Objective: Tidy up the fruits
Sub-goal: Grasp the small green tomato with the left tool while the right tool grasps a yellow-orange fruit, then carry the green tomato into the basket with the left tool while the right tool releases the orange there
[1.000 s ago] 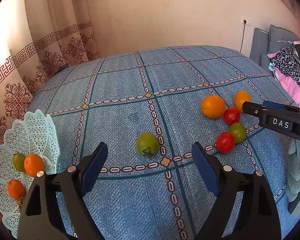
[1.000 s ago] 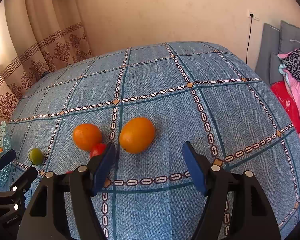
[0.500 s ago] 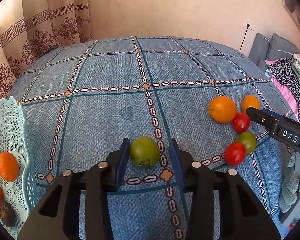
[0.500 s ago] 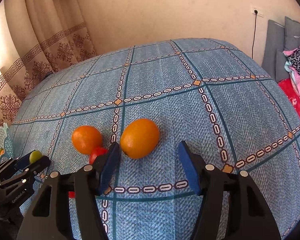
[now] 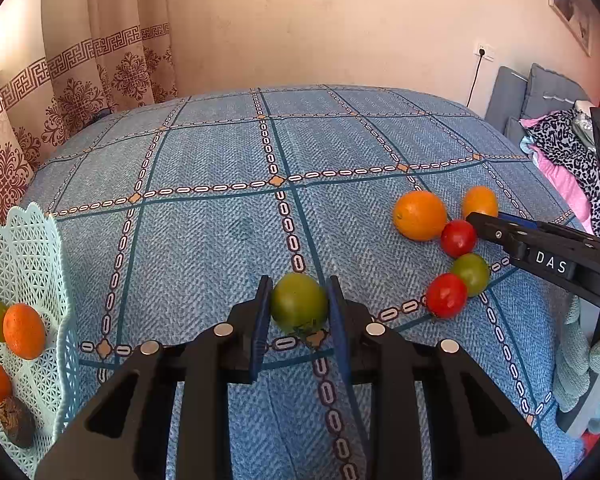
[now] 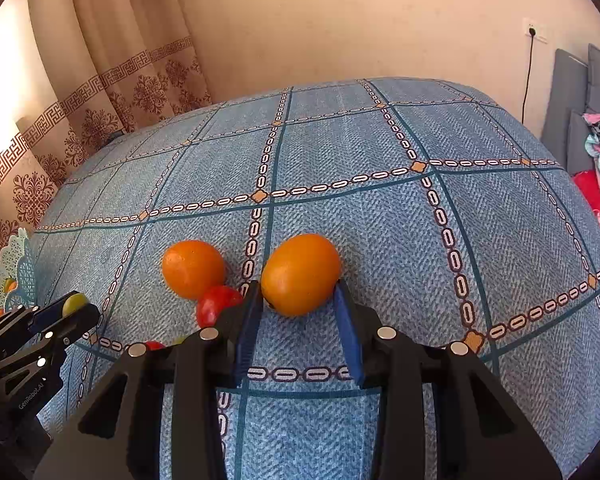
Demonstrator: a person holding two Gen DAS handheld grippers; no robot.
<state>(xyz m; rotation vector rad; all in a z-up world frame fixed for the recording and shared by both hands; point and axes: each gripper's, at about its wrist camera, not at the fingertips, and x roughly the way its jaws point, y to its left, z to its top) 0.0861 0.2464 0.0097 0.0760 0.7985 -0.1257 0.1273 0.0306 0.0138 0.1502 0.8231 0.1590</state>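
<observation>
At lower centre of the left wrist view, the left claw (image 5: pixel 298 312) is closed on the round green tomato (image 5: pixel 299 302) lying on the blue patterned bedspread (image 5: pixel 220 216). The right claw (image 6: pixel 298 312) grips the smooth oval orange (image 6: pixel 300 274) at centre frame. Lift both vertically with steady, moderate pressure before carrying them to the pale green lattice plastic basket (image 5: pixel 28 256) at left.

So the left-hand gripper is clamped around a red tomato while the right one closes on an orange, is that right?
Not quite. The left wrist view shows the left gripper clamped around a green tomato, not a red one; the red tomatoes lie untouched on the blue cloth. The rest holds: the right gripper closes on an orange.
</observation>
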